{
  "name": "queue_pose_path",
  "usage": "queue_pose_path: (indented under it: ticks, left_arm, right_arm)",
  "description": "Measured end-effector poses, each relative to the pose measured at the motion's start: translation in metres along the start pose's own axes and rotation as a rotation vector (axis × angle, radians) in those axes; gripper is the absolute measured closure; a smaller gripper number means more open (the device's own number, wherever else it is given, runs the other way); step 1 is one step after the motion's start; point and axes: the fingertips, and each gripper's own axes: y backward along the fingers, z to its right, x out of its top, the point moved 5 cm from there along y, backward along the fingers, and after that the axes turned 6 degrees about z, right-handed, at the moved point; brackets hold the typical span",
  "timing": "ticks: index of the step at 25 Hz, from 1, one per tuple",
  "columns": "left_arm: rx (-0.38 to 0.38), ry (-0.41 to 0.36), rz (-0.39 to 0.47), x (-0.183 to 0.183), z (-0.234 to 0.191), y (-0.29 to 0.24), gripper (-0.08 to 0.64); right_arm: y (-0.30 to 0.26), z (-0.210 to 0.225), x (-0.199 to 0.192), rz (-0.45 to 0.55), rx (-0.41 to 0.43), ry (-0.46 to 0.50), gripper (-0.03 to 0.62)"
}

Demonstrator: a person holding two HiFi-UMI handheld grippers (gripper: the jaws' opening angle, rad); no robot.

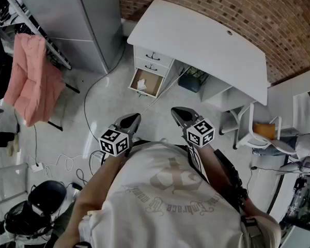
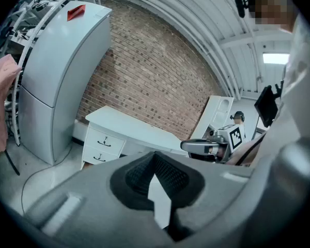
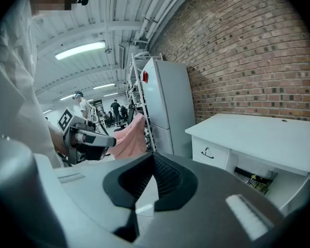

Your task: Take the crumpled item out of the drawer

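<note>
Both jaws are shut tight and hold nothing: left gripper (image 1: 129,122), right gripper (image 1: 182,115). The crumpled item (image 1: 141,84) sits in the open drawer (image 1: 154,81), well apart from them. Step closer, reach low, and open one gripper first.

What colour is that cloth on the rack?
The cloth is salmon pink; clearest in the head view.

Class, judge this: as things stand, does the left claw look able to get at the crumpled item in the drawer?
Probably not yet: the left claw is shut and held far back from the crumpled item. The drawer stands open, though, leaving it uncovered.
</note>
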Motion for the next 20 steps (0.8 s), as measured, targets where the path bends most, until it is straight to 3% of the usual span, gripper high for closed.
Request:
queue_pose_path:
  ticks: [5, 12, 20]
  left_arm:
    - [-0.021, -0.017, 0.0, 0.004, 0.009, -0.003, 0.558]
    - [0.015, -0.005, 0.007, 0.002, -0.002, 0.005, 0.558]
    - [0.05, 0.007, 0.026, 0.008, -0.026, 0.021, 0.557]
  right_arm:
    - [0.005, 0.001, -0.002, 0.008, -0.014, 0.005, 0.586]
    - [-0.009, -0.003, 0.004, 0.054, 0.027, -0.016, 0.586]
    - [-0.037, -0.014, 0.004, -0.015, 0.046, 0.041, 0.586]
